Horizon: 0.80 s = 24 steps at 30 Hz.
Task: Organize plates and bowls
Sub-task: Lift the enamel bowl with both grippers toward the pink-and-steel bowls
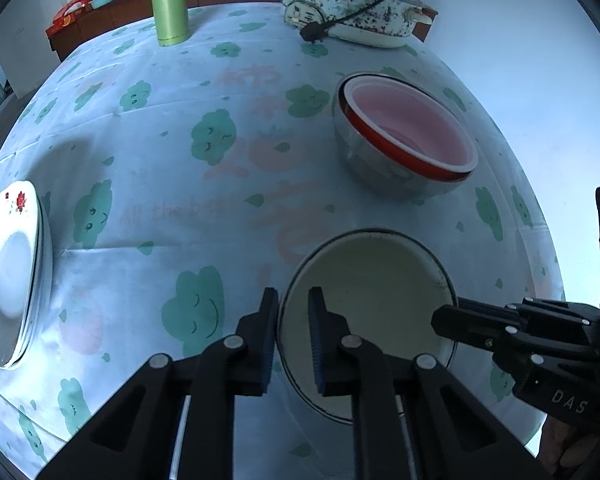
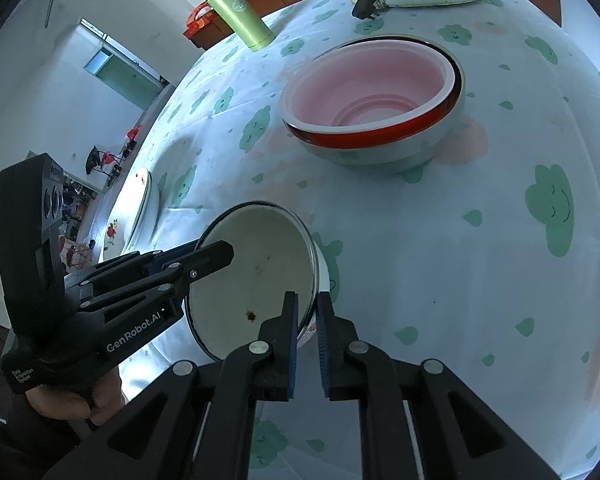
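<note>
Enamel bowl point(image 2: 256, 276) tilted, mouth facing upward, both tools clamping opposite rims

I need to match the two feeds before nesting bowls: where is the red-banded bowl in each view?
Left wrist: red-banded bowl, upper right, beyond the white bowl.
Right wrist: red-banded bowl, upper centre, beyond the white bowl.
Shared landmark: green flask, far left of the bowl.

My black two-finger left gripper point(image 1: 293, 300) points steeply down, jaws clamped on a rim; my black right gripper point(image 2: 307, 304) pinches the opposite rim.
</note>
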Available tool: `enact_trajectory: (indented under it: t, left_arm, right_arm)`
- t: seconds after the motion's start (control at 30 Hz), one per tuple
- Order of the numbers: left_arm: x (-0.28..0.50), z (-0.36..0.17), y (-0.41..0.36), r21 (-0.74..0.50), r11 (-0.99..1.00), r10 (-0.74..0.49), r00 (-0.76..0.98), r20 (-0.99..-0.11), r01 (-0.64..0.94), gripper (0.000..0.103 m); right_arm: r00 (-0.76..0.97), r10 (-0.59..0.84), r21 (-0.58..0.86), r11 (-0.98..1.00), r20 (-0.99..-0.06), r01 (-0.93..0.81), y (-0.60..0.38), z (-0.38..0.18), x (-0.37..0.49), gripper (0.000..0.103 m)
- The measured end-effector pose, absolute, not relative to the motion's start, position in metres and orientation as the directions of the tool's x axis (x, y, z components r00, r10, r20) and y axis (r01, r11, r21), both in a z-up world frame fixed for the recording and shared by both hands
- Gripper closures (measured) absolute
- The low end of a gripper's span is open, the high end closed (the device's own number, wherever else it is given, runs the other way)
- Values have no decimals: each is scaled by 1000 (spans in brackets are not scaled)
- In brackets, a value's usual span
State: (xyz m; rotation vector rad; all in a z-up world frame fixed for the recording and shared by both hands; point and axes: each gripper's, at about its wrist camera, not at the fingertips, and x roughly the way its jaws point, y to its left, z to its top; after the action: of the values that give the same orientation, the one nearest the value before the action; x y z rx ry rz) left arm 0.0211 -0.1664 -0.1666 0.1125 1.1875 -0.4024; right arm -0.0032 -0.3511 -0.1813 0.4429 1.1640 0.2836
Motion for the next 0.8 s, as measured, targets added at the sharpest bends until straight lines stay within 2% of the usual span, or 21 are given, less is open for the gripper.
enact_trajectory:
  t: [0.8]
  left_arm:
    - [23, -118, -172, -112, 913, -278, 397, -875, 393, 90]
  right_arm:
    - [465, 430, 471, 881, -774, -29, -362, -129, -10, 93]
